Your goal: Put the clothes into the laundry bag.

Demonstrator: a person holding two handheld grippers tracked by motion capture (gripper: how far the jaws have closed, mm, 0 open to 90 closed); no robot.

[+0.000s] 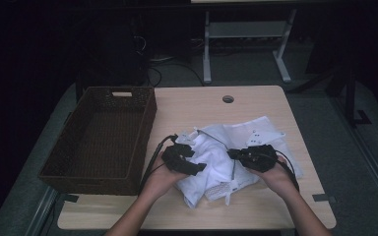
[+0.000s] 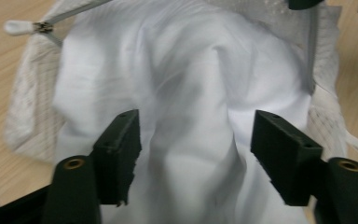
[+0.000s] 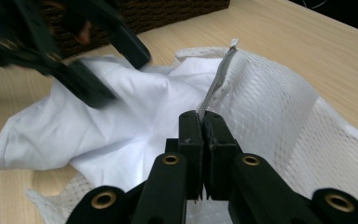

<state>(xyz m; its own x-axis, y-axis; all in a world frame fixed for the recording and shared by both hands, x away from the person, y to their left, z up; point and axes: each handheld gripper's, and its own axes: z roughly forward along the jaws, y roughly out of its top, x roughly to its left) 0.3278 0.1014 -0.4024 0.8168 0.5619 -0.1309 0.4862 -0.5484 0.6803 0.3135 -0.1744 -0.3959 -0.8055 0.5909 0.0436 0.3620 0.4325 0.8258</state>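
High view: white garment [image 1: 211, 157] partly inside mesh laundry bag [image 1: 268, 130]; wicker basket [image 1: 54, 169] alongside.

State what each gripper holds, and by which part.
Right gripper: white mesh laundry bag, by its zipper edge. Left gripper: nothing, open over the white cloth.

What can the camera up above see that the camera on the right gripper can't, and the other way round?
High view: the whole table with its round hole, the full wicker basket, both of the person's forearms, and the floor behind. Right gripper view: close up, the right gripper pinched shut on the zipper edge of the mesh laundry bag. Both share the white cloth, the mesh bag, the left gripper and part of the basket.
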